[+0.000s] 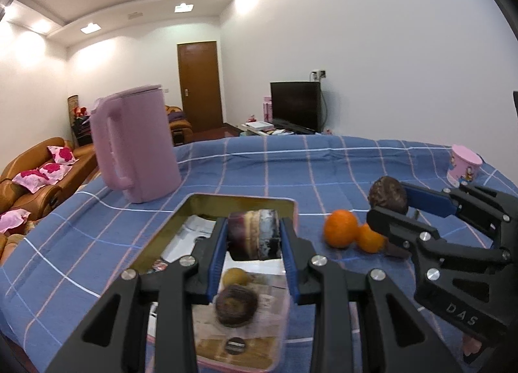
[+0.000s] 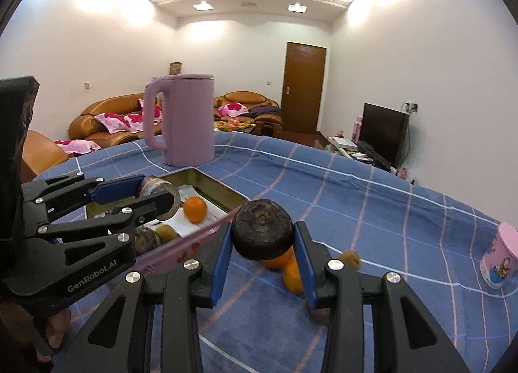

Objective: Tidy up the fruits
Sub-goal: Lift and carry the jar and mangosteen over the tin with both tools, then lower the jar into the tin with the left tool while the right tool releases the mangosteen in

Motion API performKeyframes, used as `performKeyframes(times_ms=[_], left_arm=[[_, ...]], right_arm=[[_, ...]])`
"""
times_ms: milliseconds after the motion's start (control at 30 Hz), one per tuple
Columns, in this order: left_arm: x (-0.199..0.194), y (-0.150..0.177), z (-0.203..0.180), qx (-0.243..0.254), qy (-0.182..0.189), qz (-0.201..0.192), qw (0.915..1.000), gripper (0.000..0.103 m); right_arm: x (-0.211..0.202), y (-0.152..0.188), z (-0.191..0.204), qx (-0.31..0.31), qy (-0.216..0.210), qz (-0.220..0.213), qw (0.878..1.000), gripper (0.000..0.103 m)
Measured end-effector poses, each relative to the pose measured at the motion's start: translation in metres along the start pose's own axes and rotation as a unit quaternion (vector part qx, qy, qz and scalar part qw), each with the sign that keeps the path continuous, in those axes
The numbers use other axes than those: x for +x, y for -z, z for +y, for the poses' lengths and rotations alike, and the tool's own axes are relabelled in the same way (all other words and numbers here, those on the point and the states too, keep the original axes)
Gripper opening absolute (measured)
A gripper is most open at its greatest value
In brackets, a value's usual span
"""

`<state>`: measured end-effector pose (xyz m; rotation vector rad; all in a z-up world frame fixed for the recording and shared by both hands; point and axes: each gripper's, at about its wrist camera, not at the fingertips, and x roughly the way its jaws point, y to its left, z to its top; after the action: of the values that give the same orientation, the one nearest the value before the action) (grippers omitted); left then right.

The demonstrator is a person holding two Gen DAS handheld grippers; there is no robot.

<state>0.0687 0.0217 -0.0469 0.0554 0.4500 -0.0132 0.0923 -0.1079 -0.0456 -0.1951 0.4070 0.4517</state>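
Note:
My left gripper [image 1: 253,227] is shut on a dark purple-brown fruit [image 1: 254,235] and holds it above a shallow tin tray [image 1: 241,200]. In the tray lie a yellow-green fruit [image 1: 235,276] and a dark round fruit [image 1: 236,306]; the right wrist view also shows an orange [image 2: 195,209] in it. My right gripper [image 2: 262,230] is shut on another dark brown round fruit [image 2: 262,234], just right of the tray. Under it, two oranges [image 1: 340,232] lie on the blue cloth. The left gripper [image 2: 158,191] shows at the left of the right wrist view, and the right gripper [image 1: 388,200] at the right of the left wrist view.
A tall pink kettle [image 1: 136,149] stands on the table behind the tray. A pink printed cup [image 1: 464,167] sits near the far right edge. A small greenish fruit [image 2: 351,258] lies on the blue checked cloth [image 2: 372,198] right of the oranges. Sofas and a TV are beyond the table.

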Motion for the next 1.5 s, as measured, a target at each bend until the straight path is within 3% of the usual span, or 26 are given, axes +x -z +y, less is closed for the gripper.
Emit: performKeyframes(times_ms=[633,1500], left_arm=[[0.018,-0.008,0.078,-0.040,-0.039,0.029,0.9980,0.034],[0.062,-0.007,0.080,-0.019,-0.036,0.093,0.9948,0.033]], right_arm=[[0.038,-0.015,0.040,-0.011,-0.048,0.022,0.999,0.040],[0.088,-0.011,0.070,-0.021,-0.076,0.102,0.992,0.040]])
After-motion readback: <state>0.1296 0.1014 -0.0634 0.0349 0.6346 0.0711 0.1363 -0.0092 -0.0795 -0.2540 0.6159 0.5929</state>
